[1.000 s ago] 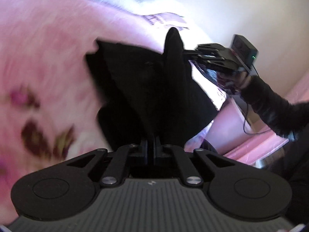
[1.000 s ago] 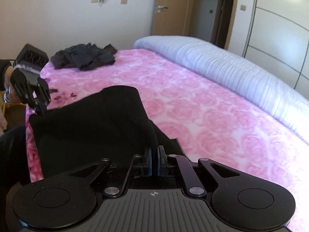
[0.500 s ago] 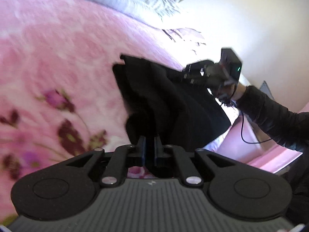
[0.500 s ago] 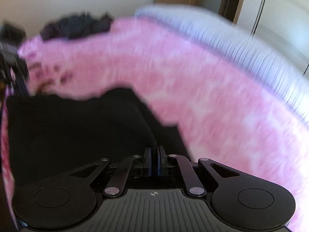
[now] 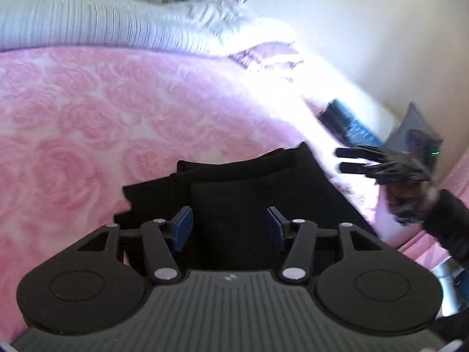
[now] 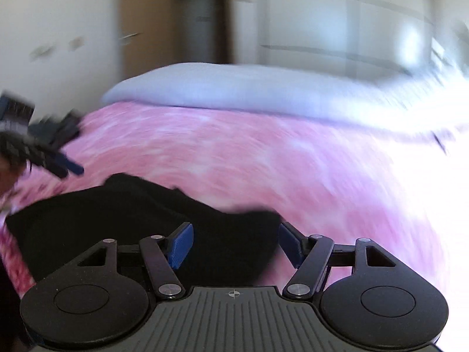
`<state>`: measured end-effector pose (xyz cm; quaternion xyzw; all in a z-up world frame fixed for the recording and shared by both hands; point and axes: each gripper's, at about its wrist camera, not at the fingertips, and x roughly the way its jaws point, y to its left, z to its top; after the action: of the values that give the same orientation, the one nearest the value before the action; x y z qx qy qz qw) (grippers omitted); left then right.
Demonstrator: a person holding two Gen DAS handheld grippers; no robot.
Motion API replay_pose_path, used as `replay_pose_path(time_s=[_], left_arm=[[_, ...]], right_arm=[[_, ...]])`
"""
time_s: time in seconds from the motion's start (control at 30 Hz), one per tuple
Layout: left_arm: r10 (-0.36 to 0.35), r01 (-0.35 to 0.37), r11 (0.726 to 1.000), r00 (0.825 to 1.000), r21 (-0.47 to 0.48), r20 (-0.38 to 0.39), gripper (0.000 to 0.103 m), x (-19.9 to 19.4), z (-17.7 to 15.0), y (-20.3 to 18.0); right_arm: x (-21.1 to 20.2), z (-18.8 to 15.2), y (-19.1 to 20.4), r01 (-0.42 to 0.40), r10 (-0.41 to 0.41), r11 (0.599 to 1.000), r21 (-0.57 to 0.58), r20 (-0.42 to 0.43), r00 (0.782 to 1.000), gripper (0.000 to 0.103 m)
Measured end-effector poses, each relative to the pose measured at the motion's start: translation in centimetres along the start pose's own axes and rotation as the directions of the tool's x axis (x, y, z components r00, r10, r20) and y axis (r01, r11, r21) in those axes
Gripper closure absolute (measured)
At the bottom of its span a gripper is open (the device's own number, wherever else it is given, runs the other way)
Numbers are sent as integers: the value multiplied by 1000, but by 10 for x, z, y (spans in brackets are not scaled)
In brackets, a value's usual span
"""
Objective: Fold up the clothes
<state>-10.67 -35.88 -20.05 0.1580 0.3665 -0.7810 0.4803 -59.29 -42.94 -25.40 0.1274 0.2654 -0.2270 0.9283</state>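
A black garment (image 5: 252, 193) lies in a folded stack on the pink rose-patterned bedspread (image 5: 88, 111), close to the near edge of the bed. Its layers show as rounded folded edges at the far side, and one corner sticks out unevenly at the left.

The left hand-held gripper (image 5: 230, 226) hovers right over the near part of the garment with its jaws spread wide apart and nothing between the blue pads (image 5: 184, 226). The right hand-held gripper (image 6: 234, 242) is likewise spread apart and empty, with the cloth lying below and between its pads. Seen from the left wrist, the right one hangs in the air beside the garment's right edge, clear of the cloth. The right wrist view is heavily smeared, so fine detail there cannot be read.

Judging from this, a fold is laid down and both tools are free of the cloth, so the step in hand looks like the release after a fold. The next move probably calls for either tidying the stack, since the left corner is not aligned, or taking two fresh edges for another fold. That would need each gripper to come low onto an edge and pinch all layers together without dragging the pile askew.

A pale grey ribbed cover (image 5: 88, 23) lies along the far side of the bed.
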Motion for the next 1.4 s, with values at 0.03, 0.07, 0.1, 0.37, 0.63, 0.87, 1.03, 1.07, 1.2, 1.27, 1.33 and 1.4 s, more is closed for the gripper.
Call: replay_pose_path(time_s=[0.03, 0.07, 0.1, 0.37, 0.63, 0.87, 1.03, 1.07, 1.2, 1.27, 1.33, 1.4], left_arm=[[19, -20, 1000, 999, -5, -29, 54, 12, 2, 2], [35, -36, 999, 998, -11, -61, 57, 22, 2, 5], [44, -45, 999, 996, -11, -79, 58, 28, 1, 6], [70, -76, 996, 992, 48, 102, 97, 2, -6, -7], [161, -161, 982, 987, 101, 3, 94, 43, -20, 2], [170, -170, 979, 985, 113, 8, 82, 20, -32, 3], [196, -198, 978, 979, 61, 49, 70, 4, -32, 14], [212, -214, 976, 976, 40, 51, 63, 5, -30, 19], [233, -232, 972, 972, -49, 21, 61, 17, -20, 43], [211, -210, 974, 977, -86, -3, 60, 23, -17, 52], [197, -197, 977, 980, -80, -4, 80, 24, -15, 51], [188, -186, 981, 982, -60, 30, 89, 17, -14, 43]], right_arm=[[2, -1, -7, -14, 14, 999, 39, 7, 1000, 35], [5, 0, -12, -40, 39, 997, 71, 17, 999, 35], [13, 1, -15, -68, 67, 993, 97, 12, 998, 35], [58, 8, -27, -159, 167, 967, 198, -23, 986, 86], [62, -10, -31, -139, 143, 969, 206, -7, 990, 88], [24, -13, 8, -145, 153, 987, -73, 116, 981, 92], [-14, -46, 75, -107, 184, 895, -433, 140, 973, 92], [-16, -50, 75, -104, 181, 897, -429, 141, 973, 92], [-15, -58, 57, -91, 150, 942, -324, 164, 975, 92], [-13, -54, 41, -89, 137, 965, -245, 185, 973, 93], [-9, -48, 27, -76, 113, 979, -188, 190, 975, 93], [-5, -41, 12, -64, 88, 990, -128, 191, 978, 93]])
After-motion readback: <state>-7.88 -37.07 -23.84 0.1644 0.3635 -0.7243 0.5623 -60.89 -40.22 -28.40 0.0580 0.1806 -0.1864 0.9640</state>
